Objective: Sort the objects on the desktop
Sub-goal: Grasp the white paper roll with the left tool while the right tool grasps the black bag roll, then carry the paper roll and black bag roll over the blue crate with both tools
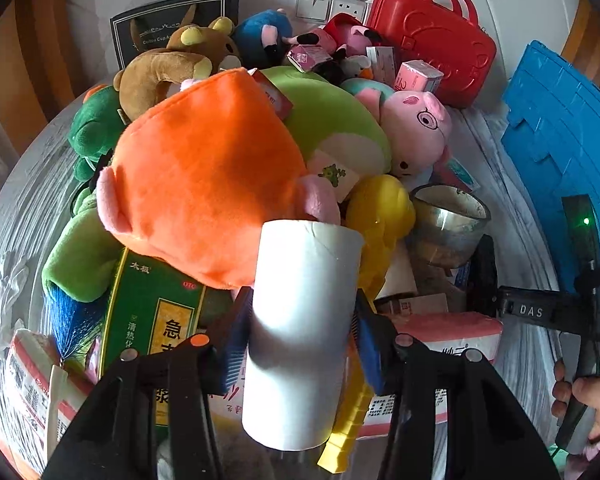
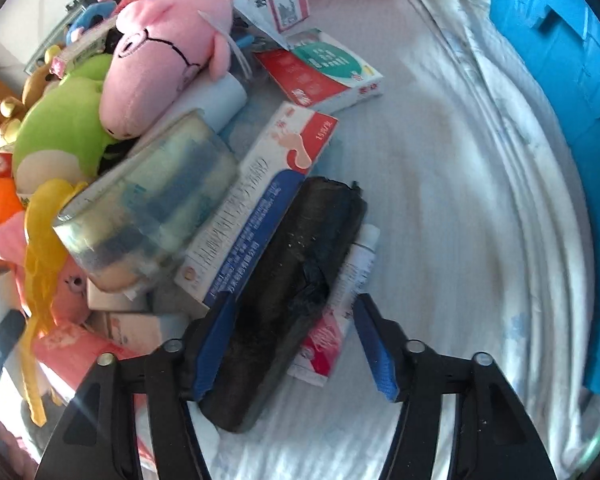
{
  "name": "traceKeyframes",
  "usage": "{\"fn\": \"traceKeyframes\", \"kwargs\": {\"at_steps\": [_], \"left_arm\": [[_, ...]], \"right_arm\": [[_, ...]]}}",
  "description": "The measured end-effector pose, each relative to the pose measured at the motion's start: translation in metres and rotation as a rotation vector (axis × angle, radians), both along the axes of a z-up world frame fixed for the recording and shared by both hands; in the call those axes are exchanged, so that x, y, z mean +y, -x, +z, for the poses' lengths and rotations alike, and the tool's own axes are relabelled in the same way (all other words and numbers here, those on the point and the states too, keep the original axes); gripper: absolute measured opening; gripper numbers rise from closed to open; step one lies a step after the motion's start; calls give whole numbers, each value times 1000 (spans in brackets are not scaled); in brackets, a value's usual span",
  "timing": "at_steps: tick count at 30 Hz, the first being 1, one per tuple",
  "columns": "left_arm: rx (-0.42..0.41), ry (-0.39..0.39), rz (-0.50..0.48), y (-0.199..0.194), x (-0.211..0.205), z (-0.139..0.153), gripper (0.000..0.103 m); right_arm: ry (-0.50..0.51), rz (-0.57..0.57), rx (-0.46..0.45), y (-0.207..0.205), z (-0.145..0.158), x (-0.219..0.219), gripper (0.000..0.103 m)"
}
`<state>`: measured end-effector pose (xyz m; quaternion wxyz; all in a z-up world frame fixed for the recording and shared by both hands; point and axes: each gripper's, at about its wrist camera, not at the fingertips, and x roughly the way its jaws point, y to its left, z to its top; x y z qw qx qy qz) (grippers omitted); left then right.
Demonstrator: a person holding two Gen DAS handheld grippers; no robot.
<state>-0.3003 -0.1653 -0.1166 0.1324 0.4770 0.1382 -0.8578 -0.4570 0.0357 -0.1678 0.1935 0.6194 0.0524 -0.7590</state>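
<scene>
White roll [image 1: 304, 332] sits pinched between the pads of the left claw [image 1: 300, 344], ahead of it a heap of plush toys [image 1: 208, 184] and boxes [image 1: 148, 320] still unsorted; right claw [image 2: 296, 344] spread around the black roll [image 2: 284, 288], not gripping; blue crate [image 2: 560, 80] to its right; sorting judged barely begun.

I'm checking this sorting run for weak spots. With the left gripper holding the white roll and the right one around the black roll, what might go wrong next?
1. The left gripper pinches the white roll near its middle, right against the orange plush; lifting may drag or topple the pile.
2. The right gripper is open, and only one pad seems to touch the black roll; closing may also catch the tube beside it.
</scene>
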Motion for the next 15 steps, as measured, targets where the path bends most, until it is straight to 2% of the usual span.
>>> {"fn": "traceKeyframes", "kwargs": {"at_steps": [4,7,9,11,15], "left_arm": [[-3,10,1,3,1,-2,47],[-4,28,1,3,3,-2,47],[-1,40,-2,1,6,0,46],[11,52,2,-3,8,5,46],[44,66,5,-10,14,20,46]], "right_arm": [[-50,26,4,-11,-3,1,50],[-99,49,67,-7,-4,-13,52],[-124,65,93,-7,-5,-19,46],[-115,78,94,-11,-3,-20,38],[-71,79,89,-27,1,-11,37]]}}
